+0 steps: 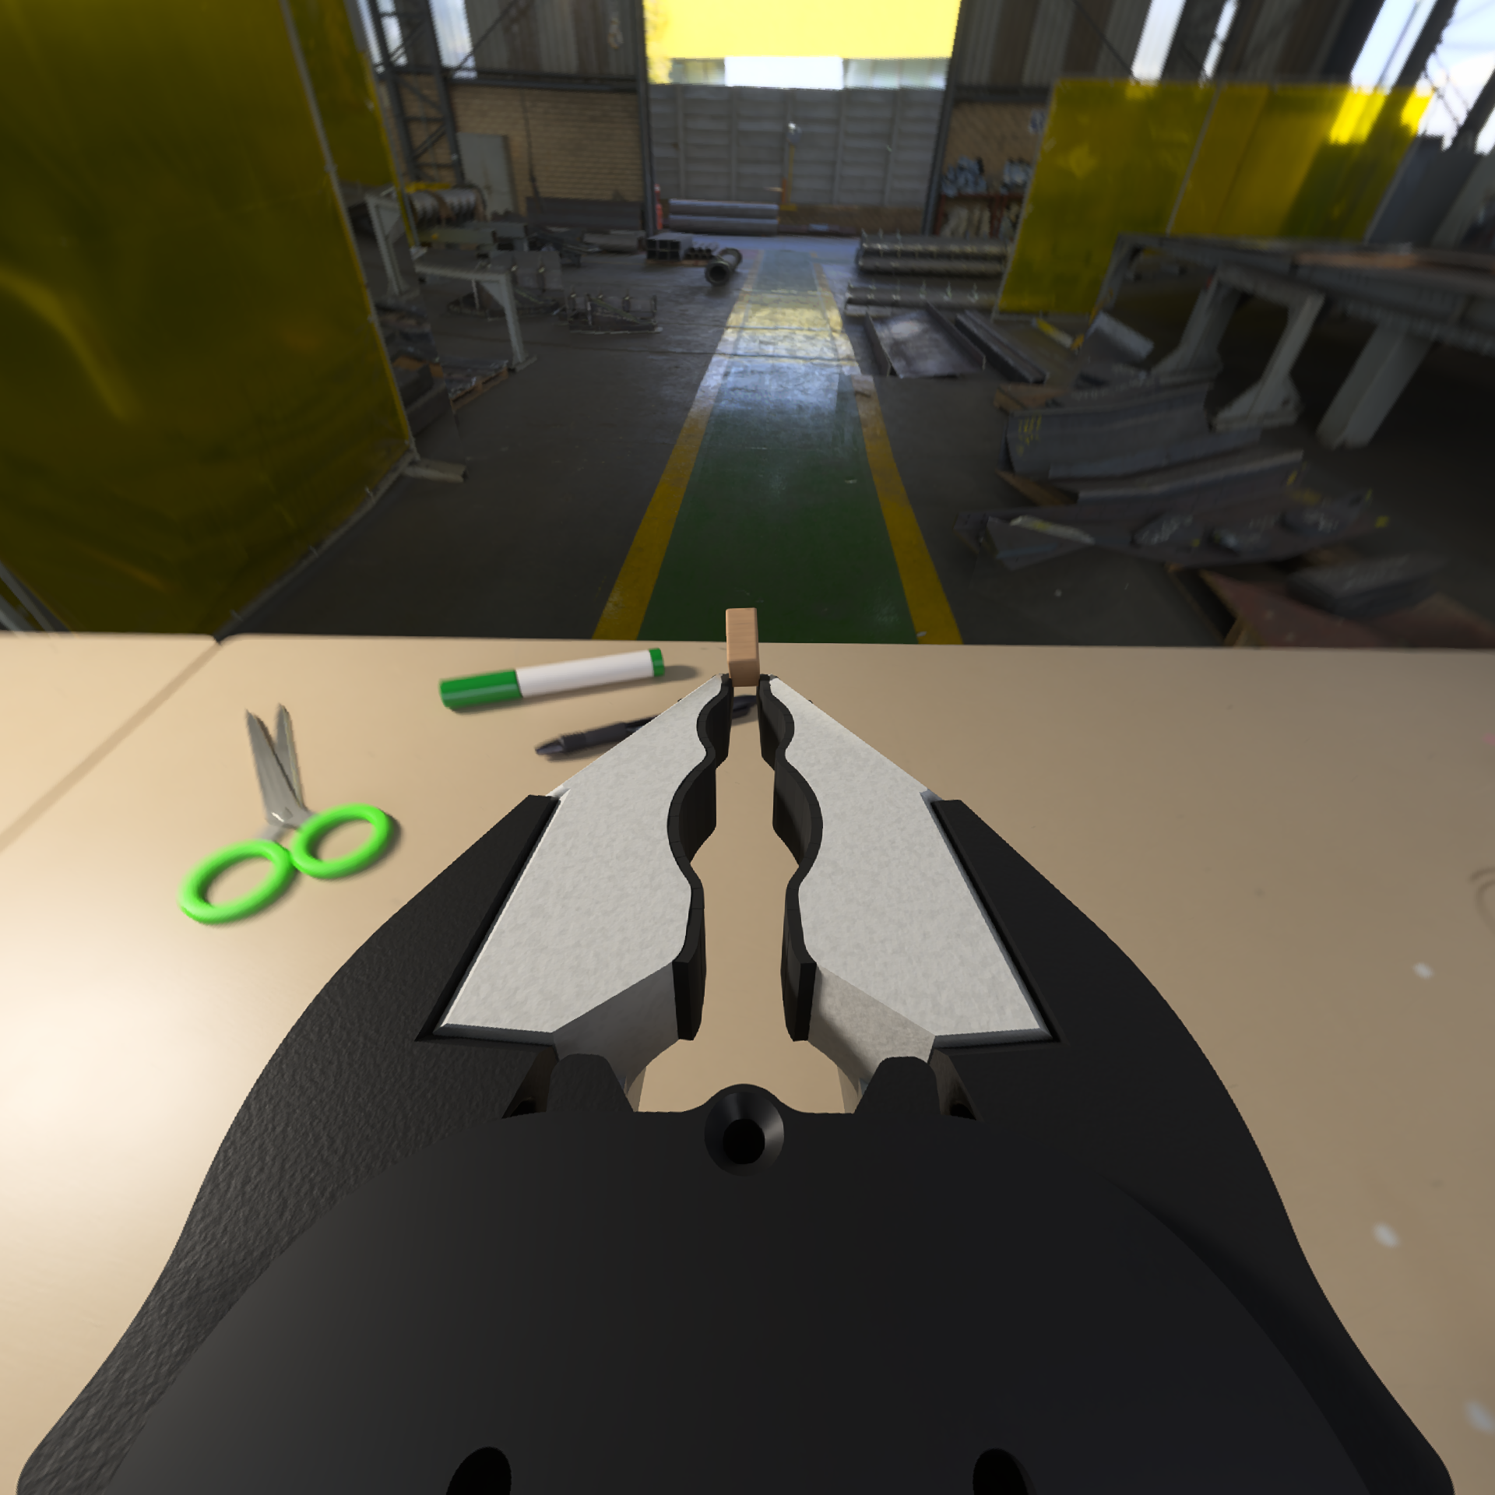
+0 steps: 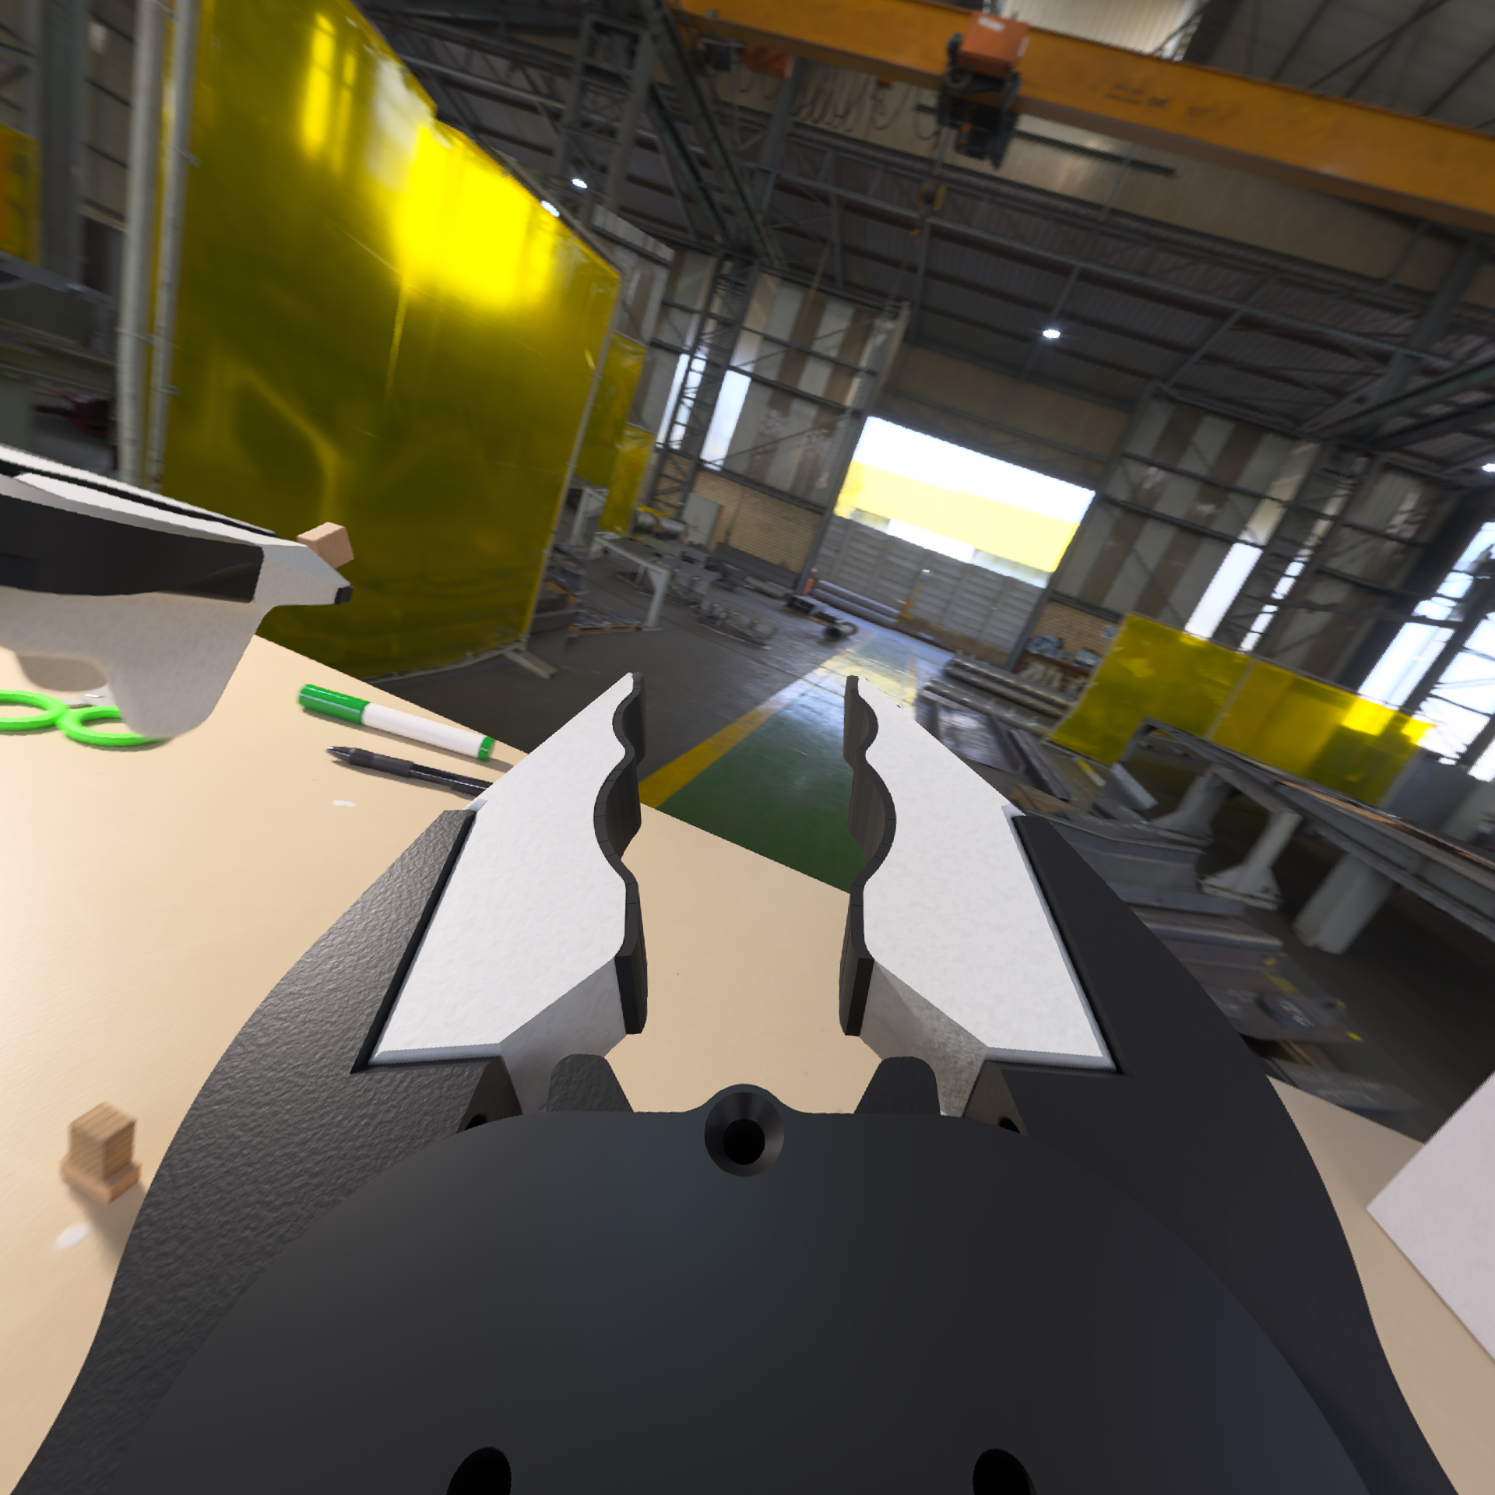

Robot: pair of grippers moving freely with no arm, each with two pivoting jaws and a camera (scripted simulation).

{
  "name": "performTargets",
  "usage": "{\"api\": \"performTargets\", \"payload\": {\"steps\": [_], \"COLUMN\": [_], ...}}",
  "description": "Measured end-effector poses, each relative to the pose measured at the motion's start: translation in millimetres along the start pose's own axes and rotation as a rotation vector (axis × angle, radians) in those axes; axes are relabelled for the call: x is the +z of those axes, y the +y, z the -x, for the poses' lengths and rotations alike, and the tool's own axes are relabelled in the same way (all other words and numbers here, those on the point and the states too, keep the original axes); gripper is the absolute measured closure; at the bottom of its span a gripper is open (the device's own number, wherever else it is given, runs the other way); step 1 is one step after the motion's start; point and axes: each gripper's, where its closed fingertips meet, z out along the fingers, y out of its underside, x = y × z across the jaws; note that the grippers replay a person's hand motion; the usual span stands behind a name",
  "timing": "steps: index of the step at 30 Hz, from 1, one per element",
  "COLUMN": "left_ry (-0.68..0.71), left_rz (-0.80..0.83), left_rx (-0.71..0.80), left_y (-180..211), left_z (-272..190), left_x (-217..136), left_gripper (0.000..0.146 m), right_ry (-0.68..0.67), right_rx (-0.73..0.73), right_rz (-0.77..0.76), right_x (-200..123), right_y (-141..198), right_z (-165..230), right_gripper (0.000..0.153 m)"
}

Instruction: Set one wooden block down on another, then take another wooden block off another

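Observation:
My left gripper (image 1: 744,683) is shut on a small wooden block (image 1: 742,645) at its fingertips and holds it above the beige table (image 1: 1132,809). The right wrist view shows that gripper (image 2: 344,586) at the upper left with the block (image 2: 326,544) sticking up from its tips, well above the table. My right gripper (image 2: 740,688) is open and empty, tilted upward over the table's far edge. Two more wooden blocks stand stacked (image 2: 101,1149) on the table at the lower left of the right wrist view.
Green-handled scissors (image 1: 283,841), a green and white marker (image 1: 554,678) and a dark pen (image 1: 599,736) lie on the table's left part. They also show in the right wrist view: scissors (image 2: 48,716), marker (image 2: 396,722), pen (image 2: 408,768). A white sheet (image 2: 1448,1221) lies at the right.

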Motion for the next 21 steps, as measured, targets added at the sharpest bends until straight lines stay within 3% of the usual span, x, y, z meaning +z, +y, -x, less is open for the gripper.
{"api": "performTargets", "payload": {"steps": [2, 8, 11, 16, 21], "left_ry": [0.033, 0.35, 0.558, 0.789, 0.835], "left_rz": [0.018, 0.241, 0.448, 0.722, 0.948], "left_rx": [0.097, 0.452, 0.687, 1.075, 1.486], "left_y": [-11, -27, -17, 8, 47], "left_z": [6, -15, -35, -57, -56], "left_x": [2, 6, -4, -31, -43], "left_gripper": [0.141, 0.141, 0.141, 0.141, 0.141], "right_ry": [-0.054, -0.275, -0.348, -0.389, -0.468], "right_rx": [0.031, 0.23, 0.281, 0.29, 0.394], "right_rz": [-0.001, -0.02, -0.042, 0.009, 0.01], "right_x": [-10, -44, -59, -74, -82], "right_y": [-12, -39, -43, -31, -21], "right_z": [-13, -51, -62, -76, -78], "right_gripper": [0.099, 0.069, 0.061, 0.045, 0.043]}}
